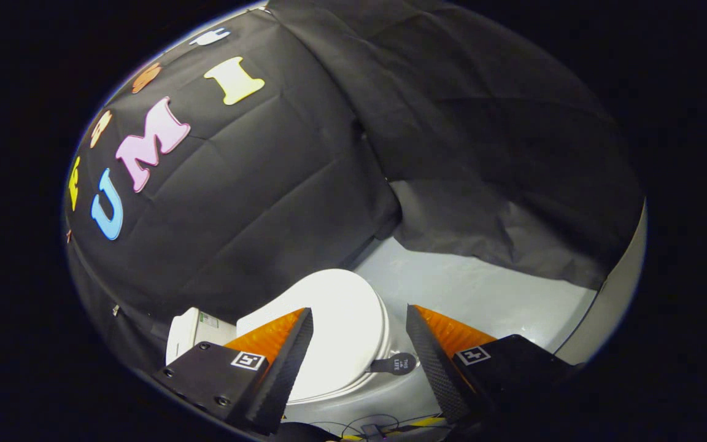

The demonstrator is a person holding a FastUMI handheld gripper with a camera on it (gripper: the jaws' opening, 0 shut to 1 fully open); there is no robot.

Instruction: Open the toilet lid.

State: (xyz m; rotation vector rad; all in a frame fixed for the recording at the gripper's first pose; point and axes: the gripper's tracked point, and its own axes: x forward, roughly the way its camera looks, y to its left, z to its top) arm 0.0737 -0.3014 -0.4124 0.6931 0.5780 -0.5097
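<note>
A white toilet stands ahead of me with its lid down flat on the bowl. A small dark lift tab sticks out from the lid's rim, lying in the gap between my fingers and nearer the right one. The white tank sits behind the lid, partly hidden by my left finger. My gripper is open, its orange-and-black fingers spread wide above the lid with nothing held and no contact that I can see.
Pale grey floor spreads beyond the toilet. Black cloth walls close in behind and to the side. A pale curved panel runs along the floor's far side. Thin cables and a yellow-black strip lie on the floor under my fingers.
</note>
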